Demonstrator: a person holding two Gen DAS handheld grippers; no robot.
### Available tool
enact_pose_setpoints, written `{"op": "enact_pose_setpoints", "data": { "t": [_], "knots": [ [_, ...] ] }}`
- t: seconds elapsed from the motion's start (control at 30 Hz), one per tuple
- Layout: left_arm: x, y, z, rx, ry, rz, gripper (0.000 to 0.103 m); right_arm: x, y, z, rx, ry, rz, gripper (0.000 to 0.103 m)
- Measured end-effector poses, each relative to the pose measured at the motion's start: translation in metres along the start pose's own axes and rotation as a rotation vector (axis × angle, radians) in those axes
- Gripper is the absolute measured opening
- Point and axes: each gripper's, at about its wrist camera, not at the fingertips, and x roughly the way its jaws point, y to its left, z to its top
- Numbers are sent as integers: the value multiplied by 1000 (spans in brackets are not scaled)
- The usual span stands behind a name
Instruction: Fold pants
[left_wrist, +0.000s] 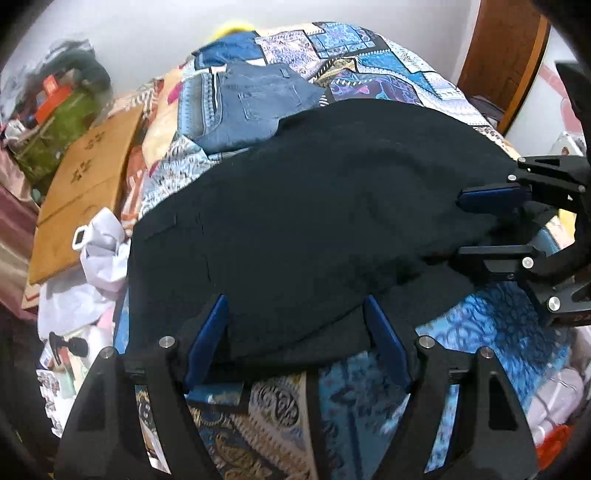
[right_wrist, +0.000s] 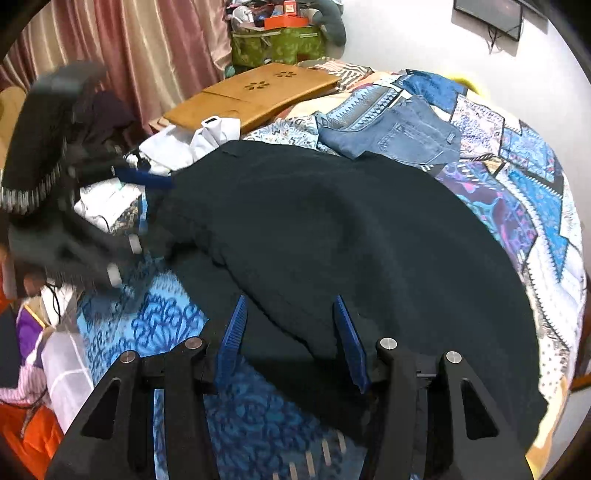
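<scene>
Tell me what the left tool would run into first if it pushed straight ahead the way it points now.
Most likely the black pants: the left tool angles down at their near edge, fingers open to either side of the cloth. The patterned bedspread lies right beneath, though depth is unclear.

The bed (right_wrist: 517, 155) is covered by a patchwork bedspread (left_wrist: 369, 51) printed in blue, purple and cream. Black pants (left_wrist: 314, 206) are spread across its middle, one layer folded over another along the near edge. Folded blue jeans (right_wrist: 402, 136) are laid beyond them, their near edge just beside the black fabric. A wooden lap tray (right_wrist: 255, 92) with flower-shaped cut-outs is placed at the far corner, and crumpled white cloth (right_wrist: 207, 140) is bunched beside it, touching the pants.
</scene>
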Motion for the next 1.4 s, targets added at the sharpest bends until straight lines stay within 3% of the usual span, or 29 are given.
{"op": "enact_pose_setpoints", "data": {
  "t": [0.07, 0.1, 0.17, 0.27, 0.4, 0.53, 0.63, 0.8, 0.83, 0.9, 0.93, 1.07, 1.13, 1.2, 1.27, 1.4],
  "knots": [
    [-1, -2, 3, 7, -7, -9, 71, 3, -2, 2, 11, -6, 11, 43],
    [-1, -3, 3, 18, -15, -25, 54, 3, -1, 2, 13, -12, 9, 39],
    [-4, -11, 3, 54, -22, -47, 41, 3, 1, 3, 9, -17, 26, 20],
    [-11, -22, 3, 105, -46, -12, 19, -1, 5, 5, 23, -17, 58, 8],
    [-22, -22, 2, 84, -56, -13, 17, -18, 7, 5, 47, -57, 103, 6],
    [-23, -12, -8, 14, -36, -81, 16, -24, 10, -1, 57, -64, 123, 6],
    [-19, -13, -16, -5, -20, -97, 16, -11, 13, -8, 60, -7, 119, 6],
    [-25, -10, -21, -32, -27, -105, 16, -27, 4, -2, 103, -62, 145, 7],
    [-27, -10, -21, -35, -24, -105, 16, -34, 0, 1, 112, -99, 122, 11],
    [-32, -7, -21, -42, -21, -110, 16, -42, -12, 8, 134, -151, 46, 29],
    [-38, -5, -20, -46, -29, -111, 16, -42, -18, 9, 149, -161, 7, 43],
    [-59, 3, -6, -73, -88, -85, 16, -23, -48, 6, 215, -119, -112, 45],
    [-65, 8, 6, -84, -113, -63, 23, -10, -57, -4, 258, -69, -105, 45],
    [-66, 12, 23, -84, -134, -28, 43, -6, -61, -24, 282, -68, -68, 45],
    [-61, 12, 40, -79, -144, -23, 54, -14, -58, -34, 270, -85, -73, 46],
    [-36, 3, 80, -62, -132, -47, 60, -33, -56, -52, 321, -95, -33, 45]
  ]
}}
